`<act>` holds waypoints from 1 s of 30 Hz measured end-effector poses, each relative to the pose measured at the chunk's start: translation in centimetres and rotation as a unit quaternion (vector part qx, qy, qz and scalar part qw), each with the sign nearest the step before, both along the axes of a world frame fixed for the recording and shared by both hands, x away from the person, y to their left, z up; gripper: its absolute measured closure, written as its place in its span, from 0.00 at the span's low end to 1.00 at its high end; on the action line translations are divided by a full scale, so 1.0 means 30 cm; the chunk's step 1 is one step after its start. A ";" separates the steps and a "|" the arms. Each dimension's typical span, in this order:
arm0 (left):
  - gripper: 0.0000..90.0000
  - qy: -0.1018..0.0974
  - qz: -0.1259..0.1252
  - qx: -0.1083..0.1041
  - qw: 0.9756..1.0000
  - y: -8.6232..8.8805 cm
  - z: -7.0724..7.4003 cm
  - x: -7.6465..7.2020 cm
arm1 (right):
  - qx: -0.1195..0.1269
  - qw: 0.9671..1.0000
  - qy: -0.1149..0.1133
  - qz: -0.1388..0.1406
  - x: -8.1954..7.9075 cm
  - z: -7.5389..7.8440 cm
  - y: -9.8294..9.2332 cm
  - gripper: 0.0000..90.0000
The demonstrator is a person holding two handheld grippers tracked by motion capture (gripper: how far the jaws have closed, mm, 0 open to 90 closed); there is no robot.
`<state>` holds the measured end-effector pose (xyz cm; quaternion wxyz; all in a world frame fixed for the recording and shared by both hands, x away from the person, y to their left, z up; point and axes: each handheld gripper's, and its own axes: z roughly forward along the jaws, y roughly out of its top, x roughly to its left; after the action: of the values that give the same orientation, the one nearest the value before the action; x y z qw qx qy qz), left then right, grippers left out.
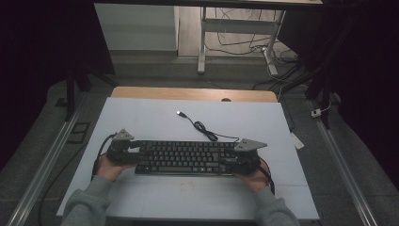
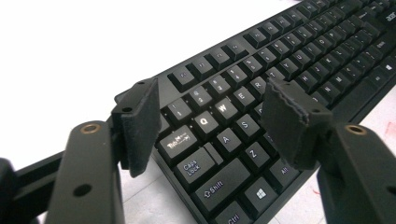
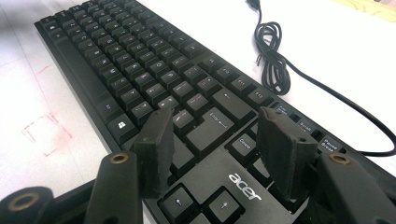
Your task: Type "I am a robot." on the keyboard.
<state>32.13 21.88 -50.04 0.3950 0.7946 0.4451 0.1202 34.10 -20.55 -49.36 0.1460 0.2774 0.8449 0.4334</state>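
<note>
In the high view, the left gripper (image 1: 123, 149) and the right gripper (image 1: 243, 155) are positioned at the two short ends of the keyboard (image 1: 183, 157), in the lower centre of the frame. The long axis of the keyboard runs left to right across the white table (image 1: 141, 117), so each end lies equally near its own gripper.

In the left gripper view, the jaws are spread wide above the Q and Tab corner of the keyboard (image 2: 261, 93); nothing is gripped. In the right gripper view, the jaws stand equally wide over the keyboard (image 3: 154, 79) near the logo, pads clear.

Farther back, the keyboard's cable (image 1: 201, 126) trails toward the upper centre.
</note>
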 end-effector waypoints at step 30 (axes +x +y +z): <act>0.37 0.004 -0.053 -0.039 0.998 -0.050 0.042 -0.023 | 0.001 1.000 -0.004 -0.005 0.001 0.004 -0.006 0.51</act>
<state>31.44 20.39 -48.78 0.4302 0.8015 0.4079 0.0784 34.14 -20.73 -49.23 0.1507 0.2802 0.8425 0.4347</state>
